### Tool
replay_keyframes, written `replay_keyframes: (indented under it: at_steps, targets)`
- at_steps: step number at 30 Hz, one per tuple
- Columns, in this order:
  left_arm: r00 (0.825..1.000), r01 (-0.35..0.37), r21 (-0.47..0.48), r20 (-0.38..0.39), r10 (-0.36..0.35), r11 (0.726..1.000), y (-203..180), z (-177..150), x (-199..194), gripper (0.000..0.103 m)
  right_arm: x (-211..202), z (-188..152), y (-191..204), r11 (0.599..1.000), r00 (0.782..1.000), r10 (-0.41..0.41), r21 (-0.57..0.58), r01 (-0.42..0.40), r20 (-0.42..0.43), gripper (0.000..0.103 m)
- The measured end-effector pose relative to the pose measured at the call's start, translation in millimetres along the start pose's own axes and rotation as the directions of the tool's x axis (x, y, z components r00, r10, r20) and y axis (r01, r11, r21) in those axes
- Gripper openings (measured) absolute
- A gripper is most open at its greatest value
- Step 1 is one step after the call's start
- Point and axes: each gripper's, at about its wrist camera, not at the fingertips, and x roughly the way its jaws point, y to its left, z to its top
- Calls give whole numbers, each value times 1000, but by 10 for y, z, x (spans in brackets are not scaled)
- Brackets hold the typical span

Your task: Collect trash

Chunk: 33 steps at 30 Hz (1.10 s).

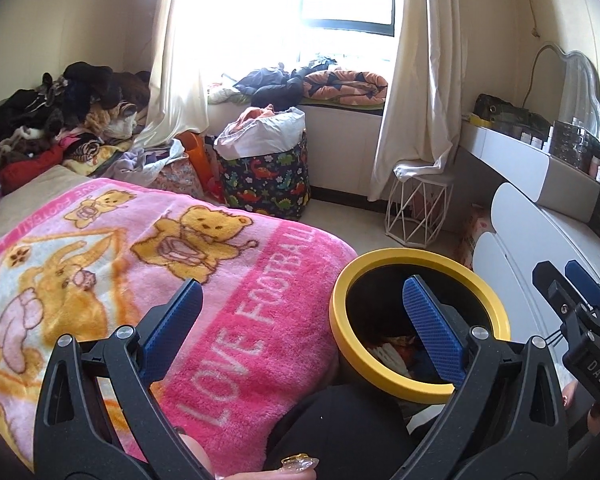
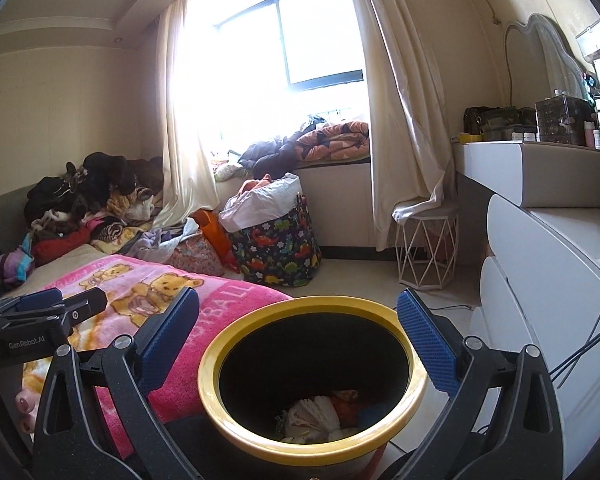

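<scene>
Two spread grippers — left gripper (image 1: 300, 320), right gripper (image 2: 298, 340) — hover empty over the yellow-rimmed bin (image 2: 414, 394) beside the pink blanket (image 1: 260, 280).
Crumpled trash (image 2: 314, 420) lies at the bottom — likely light and soft; pinch a bunched fold.

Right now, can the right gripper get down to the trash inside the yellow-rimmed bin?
Probably yes. The right gripper is open, directly above the yellow-rimmed bin; its mouth is uncovered and the trash lies at the bottom, nothing between.

Both grippers' jaws apparently apart, empty.
</scene>
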Motion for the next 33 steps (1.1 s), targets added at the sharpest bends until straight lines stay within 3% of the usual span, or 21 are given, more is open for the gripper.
replay_keyframes:
  at_steps: [33]
  targets:
    - [1000,-3,-2,-1,3,1000,19,15,16,92,7,-27,-37,1000,1000,-6,3,6,-2,96]
